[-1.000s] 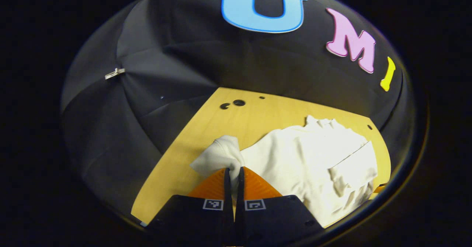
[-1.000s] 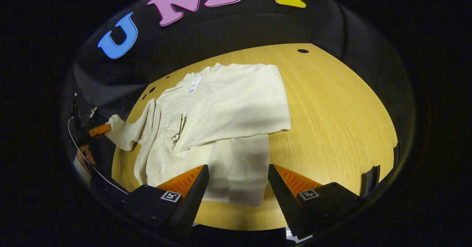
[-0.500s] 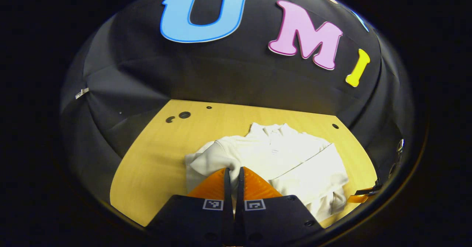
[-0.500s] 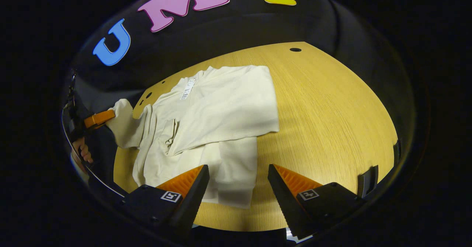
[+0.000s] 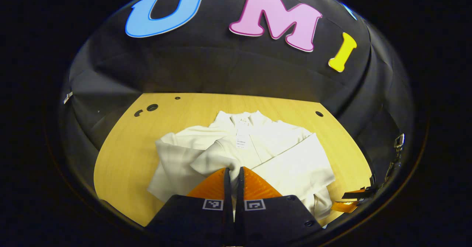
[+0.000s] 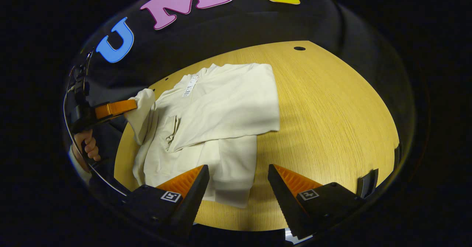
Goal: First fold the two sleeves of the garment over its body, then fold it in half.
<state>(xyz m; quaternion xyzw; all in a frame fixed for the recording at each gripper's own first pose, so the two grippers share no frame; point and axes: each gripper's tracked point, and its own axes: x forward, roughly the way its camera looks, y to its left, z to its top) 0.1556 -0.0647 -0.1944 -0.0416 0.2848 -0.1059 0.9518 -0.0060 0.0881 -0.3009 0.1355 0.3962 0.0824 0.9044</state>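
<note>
Left gripper view: the left hand-held gripper (image 5: 233, 173), clamped on the sleeve (image 5: 212, 160), has swung it over the garment (image 5: 291, 158) ahead; right hand-held gripper (image 6: 238, 180) gapes empty above the hem, second sleeve fold nearly done.

a pale wooden table (image 6: 332, 103) carries a cream garment (image 6: 221, 107) lying across it.

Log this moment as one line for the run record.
left claw: shut on sleeve, lifted over garment | right claw: open, above hem | other sleeve: folded
</note>
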